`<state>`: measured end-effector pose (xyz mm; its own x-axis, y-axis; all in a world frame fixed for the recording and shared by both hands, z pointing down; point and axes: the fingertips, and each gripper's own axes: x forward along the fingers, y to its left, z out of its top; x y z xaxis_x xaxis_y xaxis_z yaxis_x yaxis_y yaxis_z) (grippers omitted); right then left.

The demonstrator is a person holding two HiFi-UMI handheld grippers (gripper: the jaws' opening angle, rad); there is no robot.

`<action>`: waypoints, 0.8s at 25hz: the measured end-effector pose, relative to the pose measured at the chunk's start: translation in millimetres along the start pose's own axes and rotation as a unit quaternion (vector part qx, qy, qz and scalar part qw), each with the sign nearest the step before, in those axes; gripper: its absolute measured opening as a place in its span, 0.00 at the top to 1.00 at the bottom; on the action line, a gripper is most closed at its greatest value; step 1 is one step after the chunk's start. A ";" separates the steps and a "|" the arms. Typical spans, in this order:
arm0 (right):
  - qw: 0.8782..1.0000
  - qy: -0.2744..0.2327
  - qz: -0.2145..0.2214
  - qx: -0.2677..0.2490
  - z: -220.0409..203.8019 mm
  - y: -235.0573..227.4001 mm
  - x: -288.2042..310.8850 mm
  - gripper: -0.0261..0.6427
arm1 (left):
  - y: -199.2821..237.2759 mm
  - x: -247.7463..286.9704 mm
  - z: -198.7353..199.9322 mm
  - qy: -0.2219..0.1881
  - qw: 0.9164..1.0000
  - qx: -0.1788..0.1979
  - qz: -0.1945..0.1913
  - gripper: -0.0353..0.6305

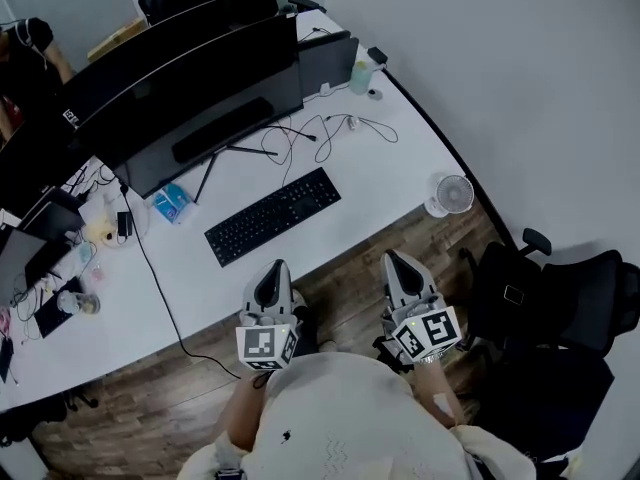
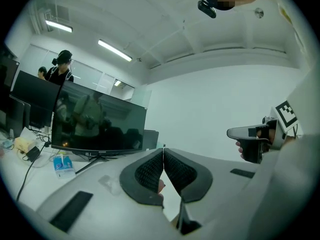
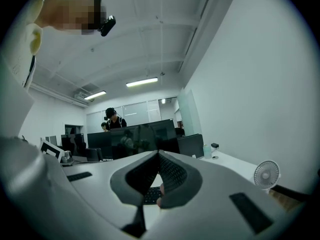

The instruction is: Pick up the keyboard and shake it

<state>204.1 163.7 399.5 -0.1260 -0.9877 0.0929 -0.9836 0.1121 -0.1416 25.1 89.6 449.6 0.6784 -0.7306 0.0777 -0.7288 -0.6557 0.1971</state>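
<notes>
A black keyboard (image 1: 273,215) lies slanted on the white desk (image 1: 400,173), in front of a wide monitor (image 1: 190,103). Both grippers are held close to my body, above the wooden floor and short of the desk's front edge. My left gripper (image 1: 277,267) points at the keyboard's near edge, its jaws pressed together (image 2: 163,150) with nothing between them. My right gripper (image 1: 393,258) hangs to the right, also shut and empty (image 3: 159,153). In the right gripper view a piece of the keyboard (image 3: 151,195) shows below the closed jaws. The right gripper (image 2: 250,133) also appears in the left gripper view.
A small white fan (image 1: 452,194) stands at the desk's right edge, and a black office chair (image 1: 560,303) is to my right. Cables (image 1: 320,128), a blue tissue pack (image 1: 171,204) and a bottle (image 1: 361,75) lie on the desk. A person (image 1: 25,58) stands behind the monitors.
</notes>
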 end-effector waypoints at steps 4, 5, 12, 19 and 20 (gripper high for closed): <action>1.000 0.009 0.012 -0.005 4.0 -6.0 32.9 0.96 | 18.1 21.2 4.8 -0.002 1.000 -0.006 0.013 0.93; 1.000 0.010 0.016 -0.006 5.8 -6.0 42.0 0.96 | 23.9 25.8 6.6 -0.002 1.000 -0.008 0.016 0.93; 0.999 0.011 0.042 -0.019 18.2 4.3 103.9 0.96 | 66.8 52.2 20.0 -0.008 0.999 -0.010 0.034 0.93; 0.998 0.002 0.064 -0.027 22.4 13.4 151.9 0.96 | 109.3 61.5 27.4 -0.020 0.998 -0.006 0.065 0.93; 0.997 0.003 0.069 -0.025 22.1 16.1 157.1 0.96 | 115.1 59.5 28.1 -0.021 0.997 -0.007 0.073 0.93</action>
<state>171.3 7.9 390.0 -0.2607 -0.9619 0.0825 -0.9622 0.2519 -0.1041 -21.1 -34.7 449.5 0.5599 -0.8259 0.0665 -0.8183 -0.5386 0.2007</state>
